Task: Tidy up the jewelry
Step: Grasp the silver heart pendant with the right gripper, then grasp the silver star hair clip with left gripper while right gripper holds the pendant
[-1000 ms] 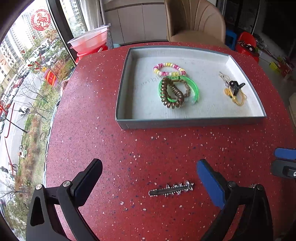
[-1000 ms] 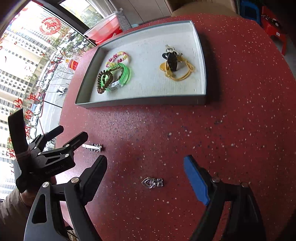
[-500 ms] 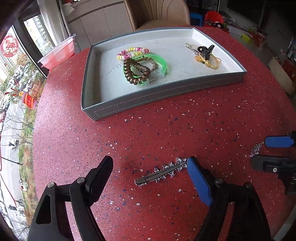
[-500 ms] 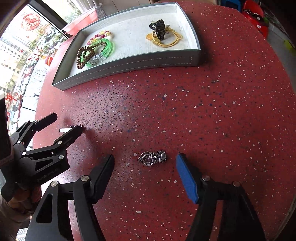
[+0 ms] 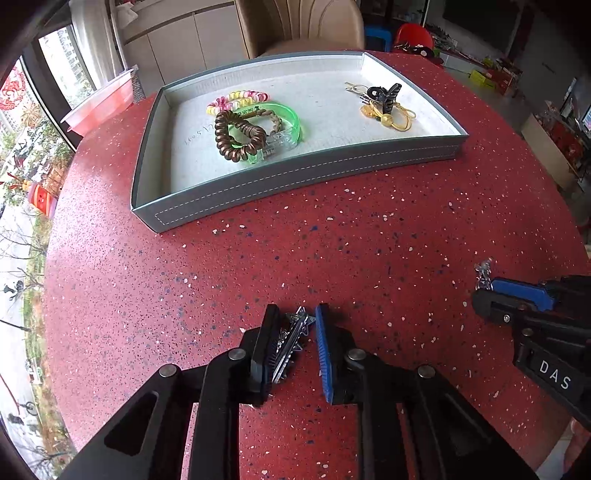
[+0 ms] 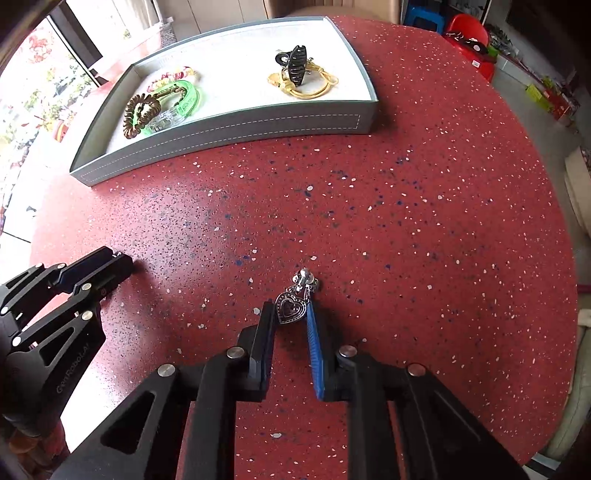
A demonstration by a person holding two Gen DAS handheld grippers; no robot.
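Note:
My left gripper (image 5: pixel 293 319) is shut on a silver rhinestone hair clip (image 5: pixel 291 338), low over the red table. My right gripper (image 6: pixel 291 314) is shut on a silver heart charm (image 6: pixel 292 308), also low over the table. The grey tray (image 5: pixel 295 181) stands farther back and holds a brown coil hair tie (image 5: pixel 236 140), a green bangle (image 5: pixel 284 122), a beaded bracelet (image 5: pixel 236 99), a black claw clip (image 5: pixel 384 98) and yellow hair ties (image 5: pixel 391 118). The tray (image 6: pixel 236 129) also shows in the right wrist view. The right gripper shows at the right in the left wrist view (image 5: pixel 484 288).
The round red speckled table (image 6: pixel 406 221) ends close on the right and near sides. A beige chair (image 5: pixel 299 26) stands behind the tray. A red and white basin (image 5: pixel 99 107) sits at the table's back left by the window.
Both grippers have closed: the left on the hair clip, the right on the heart charm. Both were open around these items half a second ago.

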